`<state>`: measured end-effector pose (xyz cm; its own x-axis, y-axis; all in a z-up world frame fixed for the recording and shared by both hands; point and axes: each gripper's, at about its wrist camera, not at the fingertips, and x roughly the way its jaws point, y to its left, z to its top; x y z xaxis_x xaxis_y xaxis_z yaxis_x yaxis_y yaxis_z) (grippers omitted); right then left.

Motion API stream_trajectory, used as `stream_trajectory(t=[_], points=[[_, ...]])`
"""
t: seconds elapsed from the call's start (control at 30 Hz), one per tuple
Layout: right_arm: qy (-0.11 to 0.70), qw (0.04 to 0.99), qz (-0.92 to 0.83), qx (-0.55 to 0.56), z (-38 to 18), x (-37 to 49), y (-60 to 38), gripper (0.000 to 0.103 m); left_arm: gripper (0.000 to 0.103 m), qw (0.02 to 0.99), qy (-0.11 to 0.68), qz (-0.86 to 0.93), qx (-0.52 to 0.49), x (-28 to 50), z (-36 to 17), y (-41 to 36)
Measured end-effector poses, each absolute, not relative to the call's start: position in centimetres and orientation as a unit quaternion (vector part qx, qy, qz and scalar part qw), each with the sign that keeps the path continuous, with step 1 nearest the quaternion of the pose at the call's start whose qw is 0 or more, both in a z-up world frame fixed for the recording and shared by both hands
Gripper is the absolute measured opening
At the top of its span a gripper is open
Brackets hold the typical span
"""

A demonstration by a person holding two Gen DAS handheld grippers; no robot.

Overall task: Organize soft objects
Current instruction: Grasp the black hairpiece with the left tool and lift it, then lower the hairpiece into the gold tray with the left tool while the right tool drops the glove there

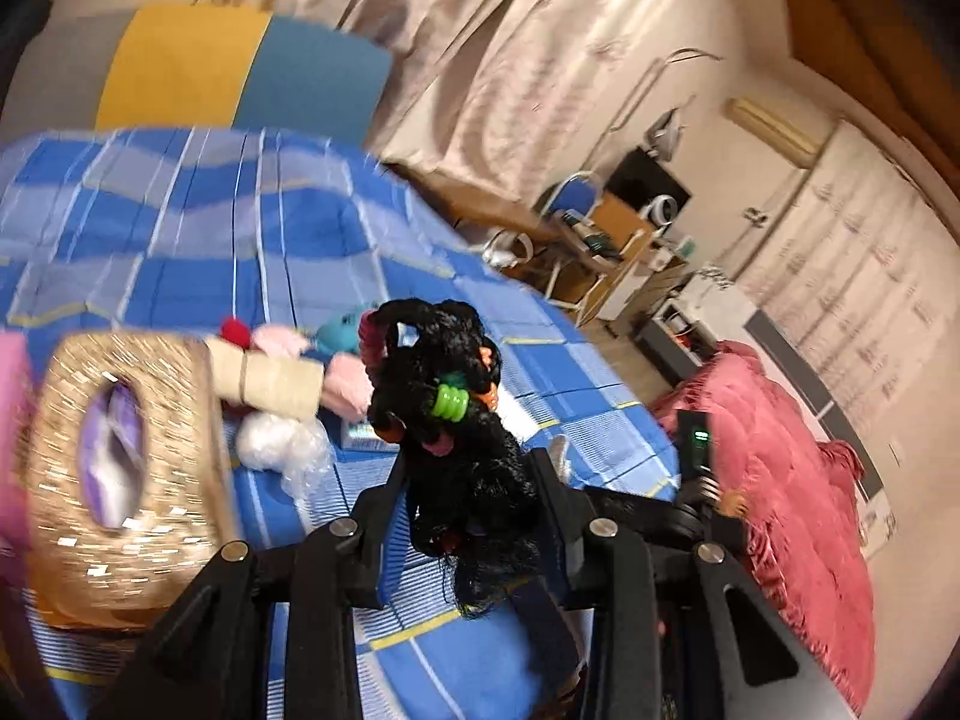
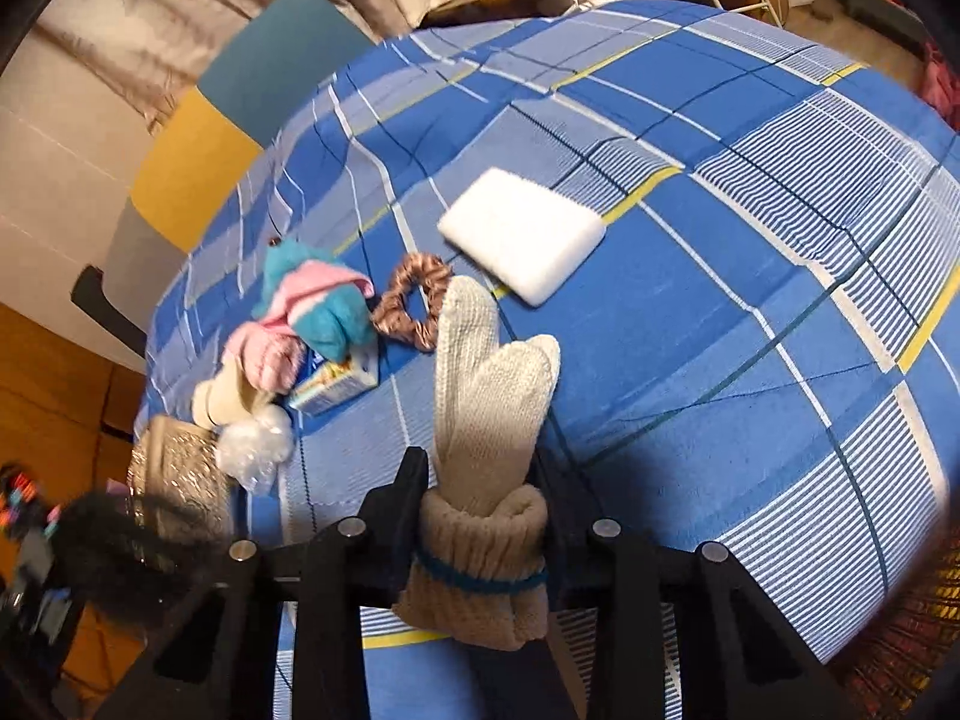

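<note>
Left gripper (image 1: 468, 468) clamps black wig (image 1: 462, 420) beside basket (image 1: 120, 480); right gripper (image 2: 480, 474) pinches rolled socks (image 2: 480, 420)

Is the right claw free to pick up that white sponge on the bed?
Probably not yet: the right claw is already shut on a rolled cream glove. The white sponge lies uncovered on the bedspread beyond it.
</note>
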<state>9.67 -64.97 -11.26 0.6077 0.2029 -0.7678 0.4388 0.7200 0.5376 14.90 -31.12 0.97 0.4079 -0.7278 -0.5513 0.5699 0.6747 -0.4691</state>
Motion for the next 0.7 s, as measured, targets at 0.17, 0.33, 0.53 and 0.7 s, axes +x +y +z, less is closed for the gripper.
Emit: stream_trajectory(t=[0.17,0.33,0.53,0.7], points=[[0.418,0.818,-0.067,0.39,-11.0,9.0,-65.4,0.035,0.035,0.819,0.367,-0.426,-0.113,13.9,3.9,-25.3],[0.404,0.825,-0.065,0.39,-10.6,8.9,-65.2,0.035,0.035,0.831,0.363,-0.408,-0.103,14.0,5.5,-18.2],[0.384,0.84,-0.057,0.379,-9.8,8.9,-64.7,0.035,0.035,0.823,0.44,-0.337,-0.127,17.6,4.2,-8.2],[0.372,0.851,-0.047,0.367,-9.4,9.1,-63.9,0.035,0.035,0.813,0.514,-0.262,-0.084,21.6,1.1,-1.5]])
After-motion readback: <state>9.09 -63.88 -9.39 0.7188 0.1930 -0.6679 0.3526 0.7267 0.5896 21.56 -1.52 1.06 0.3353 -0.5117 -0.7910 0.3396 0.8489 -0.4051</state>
